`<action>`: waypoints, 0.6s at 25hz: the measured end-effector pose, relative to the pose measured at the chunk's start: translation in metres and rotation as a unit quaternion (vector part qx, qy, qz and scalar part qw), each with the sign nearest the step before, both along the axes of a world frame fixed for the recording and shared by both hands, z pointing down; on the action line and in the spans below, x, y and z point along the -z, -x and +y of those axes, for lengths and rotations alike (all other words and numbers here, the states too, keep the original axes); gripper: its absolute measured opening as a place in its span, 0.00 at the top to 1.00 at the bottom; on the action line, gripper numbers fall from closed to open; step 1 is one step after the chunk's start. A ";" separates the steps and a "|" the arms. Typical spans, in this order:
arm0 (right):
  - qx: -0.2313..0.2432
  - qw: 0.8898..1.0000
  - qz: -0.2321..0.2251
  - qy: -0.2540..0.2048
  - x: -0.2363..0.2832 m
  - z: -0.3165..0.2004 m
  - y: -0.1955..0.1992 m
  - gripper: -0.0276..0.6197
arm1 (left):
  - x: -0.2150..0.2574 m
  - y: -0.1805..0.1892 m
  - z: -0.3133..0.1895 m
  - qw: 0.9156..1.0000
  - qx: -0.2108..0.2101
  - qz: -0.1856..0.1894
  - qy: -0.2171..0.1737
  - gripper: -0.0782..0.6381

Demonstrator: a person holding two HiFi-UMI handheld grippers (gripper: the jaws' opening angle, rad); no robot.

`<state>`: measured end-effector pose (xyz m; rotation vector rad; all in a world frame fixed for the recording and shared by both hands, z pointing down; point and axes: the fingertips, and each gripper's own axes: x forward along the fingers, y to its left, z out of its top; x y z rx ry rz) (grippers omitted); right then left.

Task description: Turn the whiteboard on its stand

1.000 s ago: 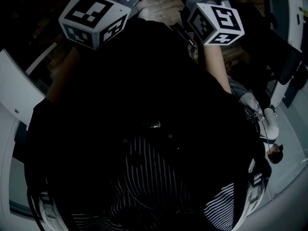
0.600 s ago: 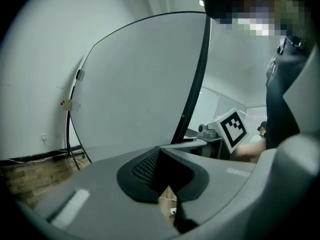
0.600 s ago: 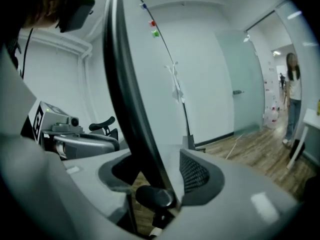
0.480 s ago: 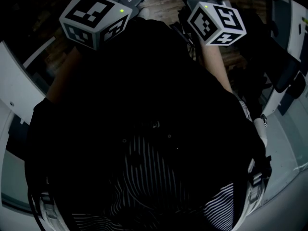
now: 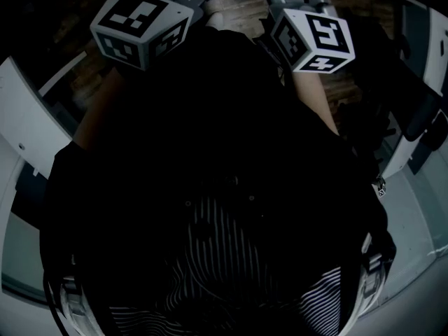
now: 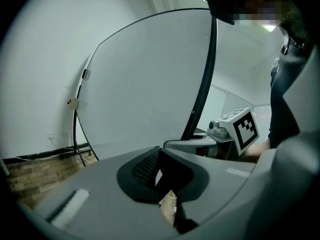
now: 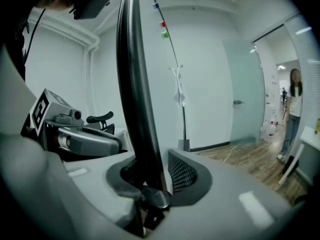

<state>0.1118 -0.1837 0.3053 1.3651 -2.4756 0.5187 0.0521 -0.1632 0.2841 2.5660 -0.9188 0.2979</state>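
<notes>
The whiteboard (image 6: 145,84) fills the left gripper view as a big white face with a black frame (image 6: 206,69). That black frame bar (image 7: 134,84) stands upright between the jaws of my right gripper (image 7: 160,176). The jaws are closing; the bar lies against the left jaw, with a thin gap to the meshed right pad (image 7: 182,173). My left gripper (image 6: 162,176) sits just left of it, low before the board face, jaws slightly apart with floor showing through. In the head view only the two marker cubes (image 5: 140,28) (image 5: 313,39) show; the jaws are hidden.
Dark clothing fills most of the head view. A cloth (image 7: 177,86) and coloured magnets (image 7: 162,26) sit along the board's far edge. The stand's leg (image 6: 80,139) rests on wood floor (image 6: 30,169). A door (image 7: 245,99) and a standing person (image 7: 292,114) are far right.
The head view has shifted a little, and the person seen at its right a second ago has gone out of sight. Both marker cubes stay near the top edge.
</notes>
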 end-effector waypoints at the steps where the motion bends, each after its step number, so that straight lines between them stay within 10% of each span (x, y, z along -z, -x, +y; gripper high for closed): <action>1: -0.005 1.000 0.002 -0.002 0.001 -0.002 -0.002 0.79 | -0.001 -0.001 0.000 1.000 -0.002 -0.003 -0.001 0.90; 15: -0.075 0.996 0.021 -0.037 0.006 -0.026 -0.048 0.80 | 0.000 -0.003 0.002 1.000 -0.017 -0.013 -0.014 0.90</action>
